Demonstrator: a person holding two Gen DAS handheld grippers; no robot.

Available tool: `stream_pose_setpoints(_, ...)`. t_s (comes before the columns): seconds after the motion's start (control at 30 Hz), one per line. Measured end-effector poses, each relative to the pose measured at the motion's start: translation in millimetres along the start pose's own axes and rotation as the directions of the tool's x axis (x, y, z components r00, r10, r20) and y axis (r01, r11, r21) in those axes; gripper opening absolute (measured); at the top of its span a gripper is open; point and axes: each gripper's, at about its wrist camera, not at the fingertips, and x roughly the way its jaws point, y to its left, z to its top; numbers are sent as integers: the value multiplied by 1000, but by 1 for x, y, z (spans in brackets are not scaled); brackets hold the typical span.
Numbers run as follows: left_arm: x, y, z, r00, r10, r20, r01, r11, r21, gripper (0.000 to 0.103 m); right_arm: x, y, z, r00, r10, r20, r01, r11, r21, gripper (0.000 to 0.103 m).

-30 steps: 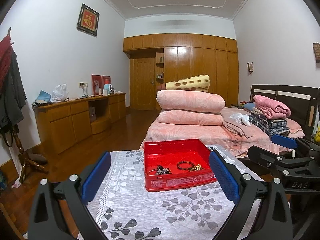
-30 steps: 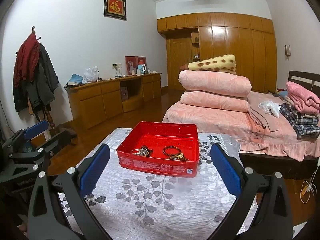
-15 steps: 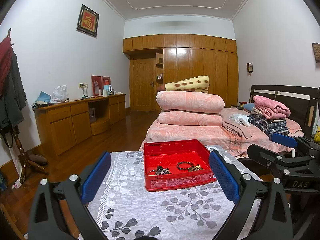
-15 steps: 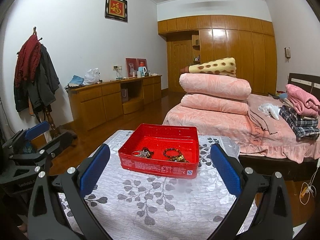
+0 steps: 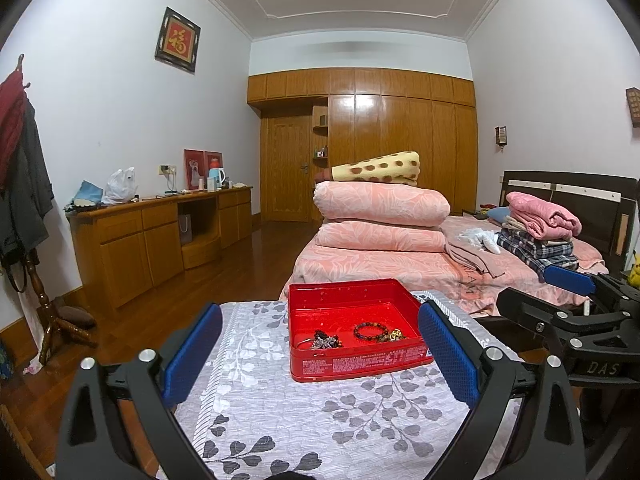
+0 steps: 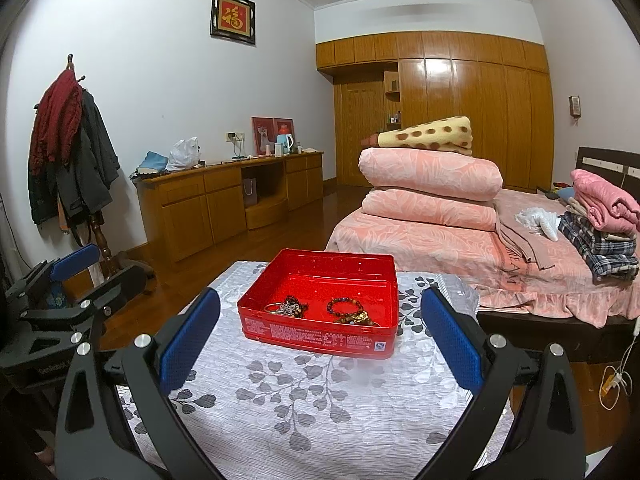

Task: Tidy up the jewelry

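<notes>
Red tin (image 6: pixel 320 304) sits mid-table, bead bracelet (image 6: pixel 345 306) beside a tangled, hard-to-read cluster (image 6: pixel 289 307). Left gripper (image 5: pixel 320 354) and right gripper (image 6: pixel 320 336) both gape wide, empty. Best approach: descend straight, pinch the bracelet's rim, clear the wall.

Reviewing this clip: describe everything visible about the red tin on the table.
The red tin is a shallow, open, rectangular box with rounded corners, glossy like painted metal, with white print along its front wall. It sits flat on the leaf-patterned tablecloth, turned slightly askew. Inside, at the front, lie a beaded bracelet, a gold-coloured piece beside it and a dark tangle of jewelry. Neither gripper touches it.
</notes>
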Motion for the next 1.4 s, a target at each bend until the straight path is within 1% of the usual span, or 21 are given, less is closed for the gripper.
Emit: stream_pose_setpoints(1.4,-2,-1,-3,1000,-9,-5,9,1000,-8,96,-1,0,0,1000,-2,-2,2,1000,-1,97)
